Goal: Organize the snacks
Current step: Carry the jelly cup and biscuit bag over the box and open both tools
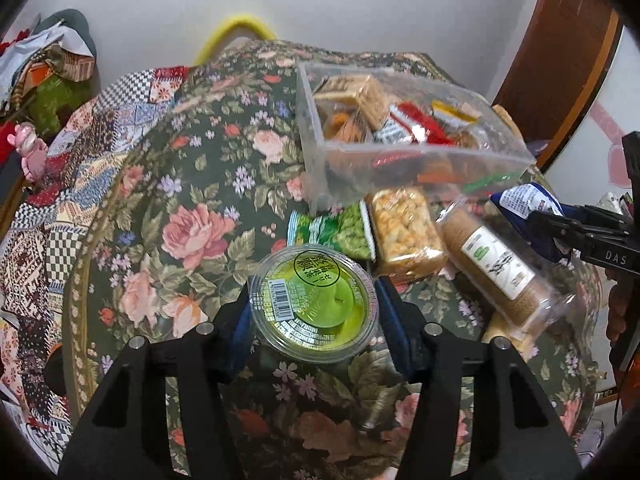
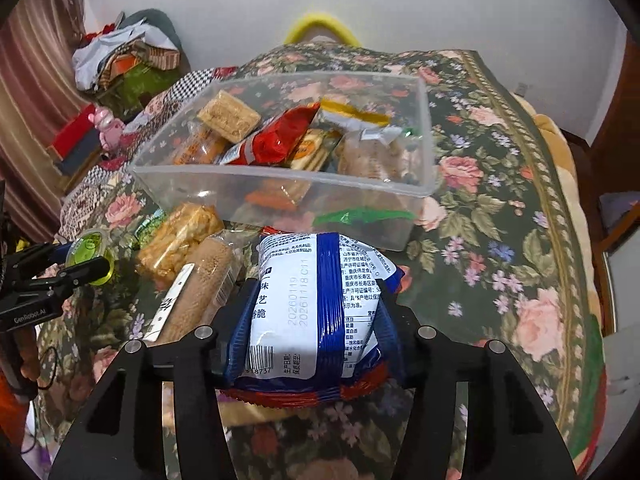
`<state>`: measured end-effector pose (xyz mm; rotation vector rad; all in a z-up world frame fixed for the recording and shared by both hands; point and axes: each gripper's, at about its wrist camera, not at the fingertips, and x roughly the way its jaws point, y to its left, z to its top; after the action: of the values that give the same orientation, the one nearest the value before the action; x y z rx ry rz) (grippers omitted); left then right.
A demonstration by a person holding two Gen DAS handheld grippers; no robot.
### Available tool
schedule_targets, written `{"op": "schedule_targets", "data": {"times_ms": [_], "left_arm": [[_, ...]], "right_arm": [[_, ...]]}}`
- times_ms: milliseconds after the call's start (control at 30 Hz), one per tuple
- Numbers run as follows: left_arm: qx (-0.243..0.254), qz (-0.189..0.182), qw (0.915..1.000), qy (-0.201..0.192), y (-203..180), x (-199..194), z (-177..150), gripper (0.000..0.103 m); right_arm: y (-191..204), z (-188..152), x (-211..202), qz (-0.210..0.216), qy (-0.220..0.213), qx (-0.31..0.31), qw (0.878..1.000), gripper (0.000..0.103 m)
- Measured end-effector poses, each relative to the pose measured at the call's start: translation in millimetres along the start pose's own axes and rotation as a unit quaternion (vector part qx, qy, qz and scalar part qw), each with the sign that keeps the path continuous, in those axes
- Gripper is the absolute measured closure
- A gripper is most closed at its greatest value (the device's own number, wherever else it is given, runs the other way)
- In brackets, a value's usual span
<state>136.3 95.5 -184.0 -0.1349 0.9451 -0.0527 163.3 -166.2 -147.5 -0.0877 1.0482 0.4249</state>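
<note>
Green jelly cup (image 1: 314, 306) clamped in left gripper (image 1: 314, 312); blue-white packet (image 2: 316, 300) in right gripper (image 2: 316, 320).

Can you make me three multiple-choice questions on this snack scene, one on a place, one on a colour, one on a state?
1. Where does the clear plastic box stand?
A. On the floral cloth, beyond the loose snacks
B. On the floor
C. On top of the blue and white packet

2. What colour is the jelly cup between the left gripper's fingers?
A. Red
B. Green
C. Purple

3. What state is the right gripper in?
A. Open and empty
B. Shut on the blue and white snack packet
C. Shut on the sesame roll

Answers:
1 A, the box sits on the floral cloth behind the peanut bar and sesame roll.
2 B, its lid and contents show green.
3 B, both fingers press the packet's sides.
</note>
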Motion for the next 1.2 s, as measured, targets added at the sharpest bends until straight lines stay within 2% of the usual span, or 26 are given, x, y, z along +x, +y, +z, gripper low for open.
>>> {"op": "schedule_targets", "data": {"times_ms": [333, 567, 800, 1000, 1133, 1200], "left_arm": [[0.015, -0.014, 0.9982, -0.056, -23, -33, 39, 0.047], [0.02, -0.028, 0.9958, -0.085, -40, -36, 73, 0.047], [0.028, -0.043, 0.9953, -0.083, -57, -13, 99, 0.047], [0.03, -0.056, 0.9956, -0.068, -65, 15, 115, 0.047], [0.037, -0.054, 0.9961, -0.059, -69, 35, 125, 0.047], [0.038, -0.055, 0.9962, -0.055, -70, 43, 129, 0.047]], "right_arm": [[-3, 11, -41, 0.002, -0.054, 0.003, 0.999, 0.052], [-7, 29, -51, -0.002, -0.089, 0.0, 0.996, 0.052], [-7, 47, -41, 0.003, -0.104, 0.009, 0.995, 0.052], [-9, 63, -20, 0.006, -0.099, 0.015, 0.995, 0.052], [-13, 74, -4, 0.032, -0.085, 0.026, 0.996, 0.052], [-11, 79, 3, 0.028, -0.082, 0.023, 0.996, 0.052]]}}
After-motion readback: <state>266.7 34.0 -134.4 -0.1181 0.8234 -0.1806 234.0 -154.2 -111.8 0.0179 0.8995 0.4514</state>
